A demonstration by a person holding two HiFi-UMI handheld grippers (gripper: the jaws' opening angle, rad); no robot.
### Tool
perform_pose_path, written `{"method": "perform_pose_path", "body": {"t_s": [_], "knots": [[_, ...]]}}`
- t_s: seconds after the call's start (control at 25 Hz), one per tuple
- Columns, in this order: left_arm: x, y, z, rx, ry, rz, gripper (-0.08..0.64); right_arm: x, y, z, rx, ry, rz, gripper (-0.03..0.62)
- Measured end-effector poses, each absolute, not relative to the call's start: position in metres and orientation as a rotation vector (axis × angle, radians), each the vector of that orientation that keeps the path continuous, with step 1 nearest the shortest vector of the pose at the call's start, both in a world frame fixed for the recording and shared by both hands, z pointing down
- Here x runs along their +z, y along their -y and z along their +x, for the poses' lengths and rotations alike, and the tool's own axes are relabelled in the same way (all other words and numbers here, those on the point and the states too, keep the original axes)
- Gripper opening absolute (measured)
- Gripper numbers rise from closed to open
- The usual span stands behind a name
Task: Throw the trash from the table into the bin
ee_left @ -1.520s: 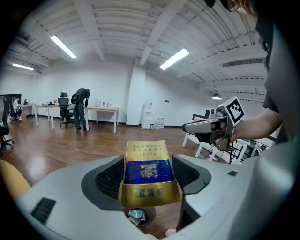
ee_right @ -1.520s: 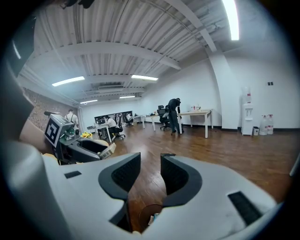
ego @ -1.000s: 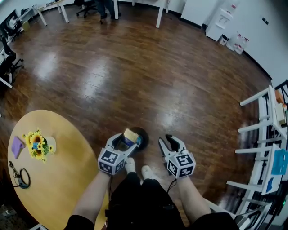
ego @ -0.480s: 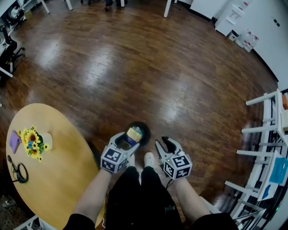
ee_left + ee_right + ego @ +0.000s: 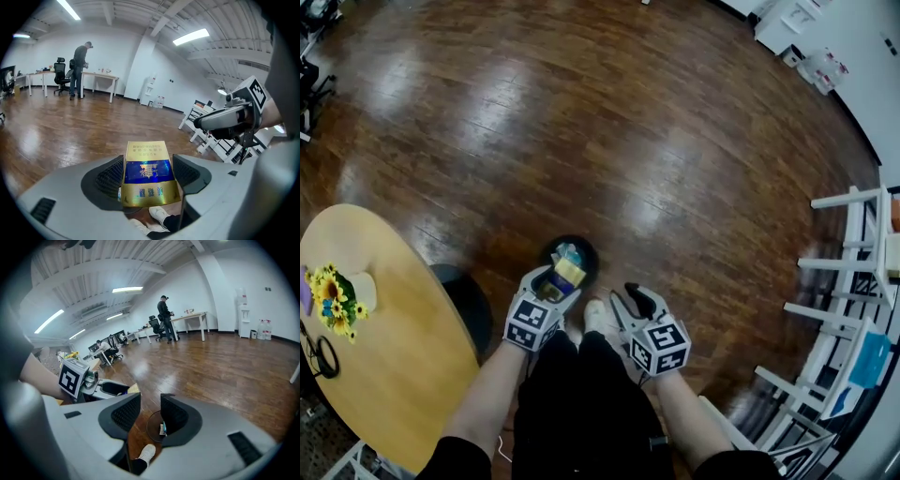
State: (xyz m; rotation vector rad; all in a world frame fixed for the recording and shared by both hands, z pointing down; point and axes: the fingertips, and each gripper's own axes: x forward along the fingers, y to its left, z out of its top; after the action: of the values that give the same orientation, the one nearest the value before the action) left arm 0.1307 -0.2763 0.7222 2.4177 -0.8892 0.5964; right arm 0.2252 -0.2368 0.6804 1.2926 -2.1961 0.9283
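Observation:
A gold and blue cigarette box (image 5: 569, 270) sits between the jaws of my left gripper (image 5: 555, 284), which is shut on it. In the head view the box hangs over a small black bin (image 5: 587, 251) on the floor by my feet. The left gripper view shows the box (image 5: 146, 161) clamped between both pads of that gripper (image 5: 148, 180). To its right, my right gripper (image 5: 633, 294) is open with nothing in it. Past the jaws of the right gripper (image 5: 150, 411) the bin (image 5: 151, 426) shows with some trash inside.
A round wooden table (image 5: 394, 375) stands at the left with a sunflower pot (image 5: 337, 298) and a black cable (image 5: 314, 354). White racks (image 5: 853, 281) line the right side. My white shoes (image 5: 592, 317) are right beside the bin. A person (image 5: 79, 70) stands at far desks.
Both grippers have sunk towards the floor. The box in the left gripper now hangs over the bin's opening. The right gripper has kept beside it, its jaws unchanged.

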Motion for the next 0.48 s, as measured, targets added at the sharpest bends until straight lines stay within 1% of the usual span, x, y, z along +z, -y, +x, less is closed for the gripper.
{"method": "perform_pose_path", "body": {"t_s": [0.12, 0.48], "knots": [[0.737, 0.277, 0.134, 0.621, 0.911, 2.424, 0.342, 0.690, 0.233, 0.231, 0.960, 2.180, 1.312, 0.140], [0.741, 0.277, 0.137, 0.600, 0.904, 2.389, 0.342, 0.703, 0.223, 0.236, 1.019, 2.144, 1.340, 0.140]]}}
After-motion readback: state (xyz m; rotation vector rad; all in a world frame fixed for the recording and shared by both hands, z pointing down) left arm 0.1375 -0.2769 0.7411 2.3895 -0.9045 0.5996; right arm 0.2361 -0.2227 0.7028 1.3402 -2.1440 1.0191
